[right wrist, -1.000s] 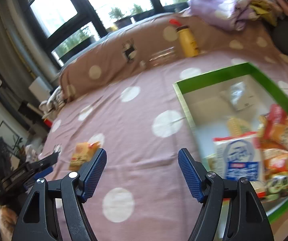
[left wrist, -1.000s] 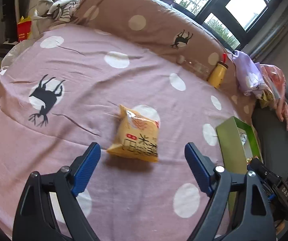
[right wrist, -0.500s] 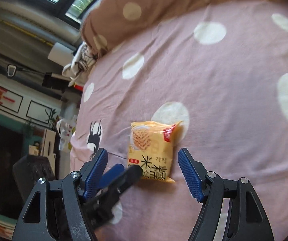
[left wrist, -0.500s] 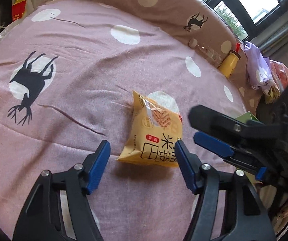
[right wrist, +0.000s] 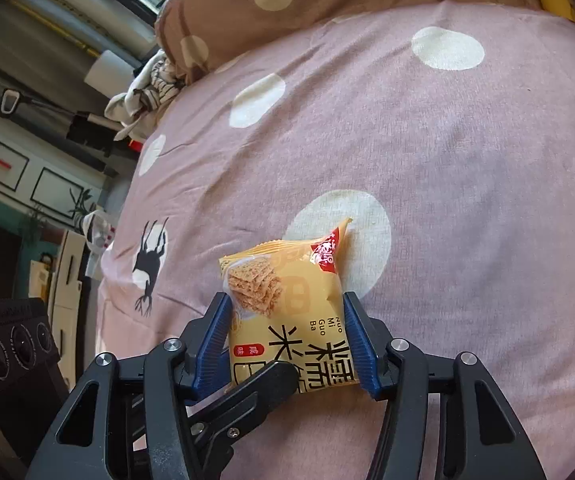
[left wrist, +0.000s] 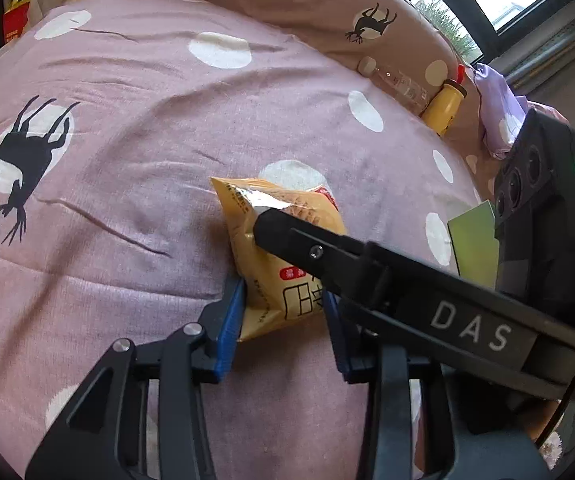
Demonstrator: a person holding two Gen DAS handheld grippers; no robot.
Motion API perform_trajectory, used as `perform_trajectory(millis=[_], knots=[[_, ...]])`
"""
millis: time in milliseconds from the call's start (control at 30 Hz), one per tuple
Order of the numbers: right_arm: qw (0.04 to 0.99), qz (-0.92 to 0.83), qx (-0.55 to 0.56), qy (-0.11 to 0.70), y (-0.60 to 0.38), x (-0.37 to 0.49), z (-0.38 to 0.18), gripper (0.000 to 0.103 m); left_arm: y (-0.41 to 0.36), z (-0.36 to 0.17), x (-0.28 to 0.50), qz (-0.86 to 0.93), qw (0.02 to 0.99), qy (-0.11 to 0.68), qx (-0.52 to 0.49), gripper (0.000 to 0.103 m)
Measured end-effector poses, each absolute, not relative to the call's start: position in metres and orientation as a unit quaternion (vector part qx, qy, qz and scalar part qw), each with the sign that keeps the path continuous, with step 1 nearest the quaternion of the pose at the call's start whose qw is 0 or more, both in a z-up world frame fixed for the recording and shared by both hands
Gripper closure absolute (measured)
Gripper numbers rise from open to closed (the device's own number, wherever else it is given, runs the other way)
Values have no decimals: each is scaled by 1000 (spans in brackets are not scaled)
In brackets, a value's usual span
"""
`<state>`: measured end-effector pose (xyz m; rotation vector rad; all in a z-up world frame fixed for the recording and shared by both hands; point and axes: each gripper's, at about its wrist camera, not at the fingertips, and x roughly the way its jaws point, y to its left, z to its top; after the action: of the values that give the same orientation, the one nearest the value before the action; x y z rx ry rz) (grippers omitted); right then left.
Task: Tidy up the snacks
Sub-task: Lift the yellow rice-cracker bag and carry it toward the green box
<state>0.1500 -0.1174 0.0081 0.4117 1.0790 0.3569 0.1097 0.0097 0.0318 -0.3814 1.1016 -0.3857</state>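
A yellow snack packet (left wrist: pixel 283 248) (right wrist: pixel 287 300) lies on the pink spotted bedspread (left wrist: pixel 127 184). My left gripper (left wrist: pixel 283 320) has its blue pads against the packet's near end, and its jaws are closing on it. My right gripper (right wrist: pixel 287 340) straddles the same packet from the other side, pads touching both edges, jaws also closing. In the left wrist view, one black finger of the right gripper (left wrist: pixel 327 256) lies across the packet. In the right wrist view, a left finger (right wrist: pixel 263 380) covers the packet's near corner.
A corner of the green box (left wrist: pixel 473 240) shows at the right edge of the bed. A yellow bottle (left wrist: pixel 443 112) and a clear bottle (left wrist: pixel 399 84) lie against the brown spotted pillow (left wrist: pixel 307 4). Crumpled clothes (right wrist: pixel 147 88) sit at the bed's far corner.
Both grippers have come down onto the snack packet and narrowed around it. The right gripper swung over from the green box to the packet.
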Motion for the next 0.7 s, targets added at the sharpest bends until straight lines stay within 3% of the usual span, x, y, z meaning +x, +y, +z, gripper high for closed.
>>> perform_trajectory(millis=[700], knots=[[880,131,167,425,-167,19,66,45,-62,87,-1,-237,851,462,-77,64]])
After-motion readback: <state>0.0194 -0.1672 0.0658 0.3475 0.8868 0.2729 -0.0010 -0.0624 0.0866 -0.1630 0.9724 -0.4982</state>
